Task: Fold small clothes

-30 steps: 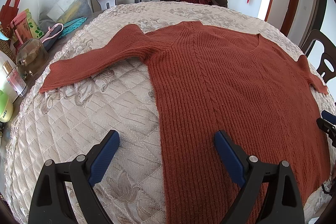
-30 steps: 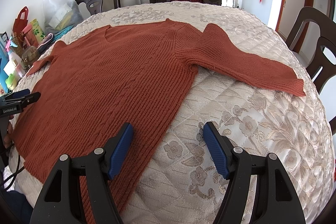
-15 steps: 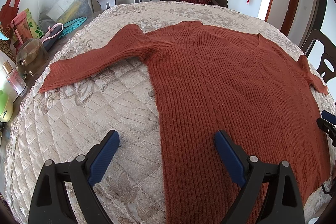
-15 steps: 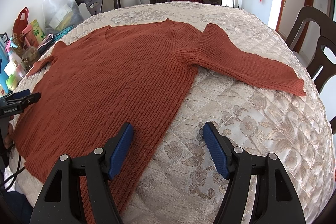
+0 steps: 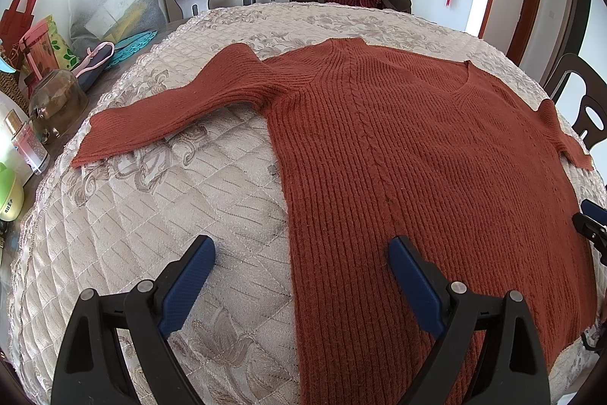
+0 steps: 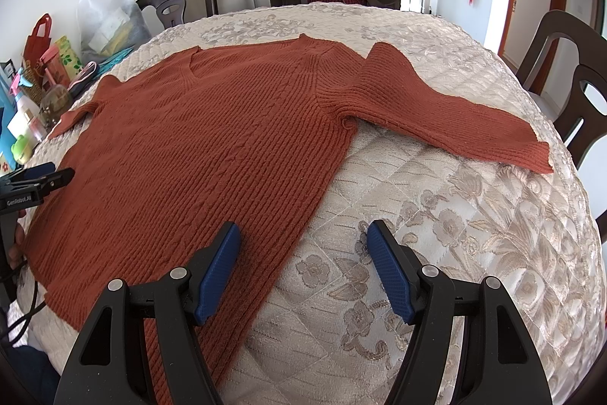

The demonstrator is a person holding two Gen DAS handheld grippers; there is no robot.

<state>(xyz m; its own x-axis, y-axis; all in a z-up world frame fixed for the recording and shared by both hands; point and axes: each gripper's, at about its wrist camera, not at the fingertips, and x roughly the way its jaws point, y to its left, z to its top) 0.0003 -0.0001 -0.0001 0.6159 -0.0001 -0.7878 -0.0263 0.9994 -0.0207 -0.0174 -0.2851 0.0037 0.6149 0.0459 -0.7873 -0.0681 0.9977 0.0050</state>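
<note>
- Both grippers are held with their jaws wide apart and nothing between them: the left gripper (image 5: 299, 276) sits at the bottom of the left wrist view, straddling the sweater's side edge, and the right gripper (image 6: 303, 264) sits at the bottom of the right wrist view, straddling the opposite side edge.
- A rust-red knitted sweater (image 5: 409, 158) is spread flat, front up, across the middle of a quilted table cover (image 5: 159, 215), with both sleeves stretched outward.
- No fold is seen yet; the first fold is judged to be the step in hand.
- For a clean fold, each side edge is best pinched low near the hem, through both knit layers, and the halves carried over evenly; thick knit is likely to slip from a shallow bite.
- Sleeves are best laid inward first, the sleeve (image 6: 455, 124) at right centre included.
- The hem's near edge is cut off behind the grippers at the bottom of both views.
- The far cuff (image 5: 580, 158) is squeezed against the right rim and hard to read.
</note>
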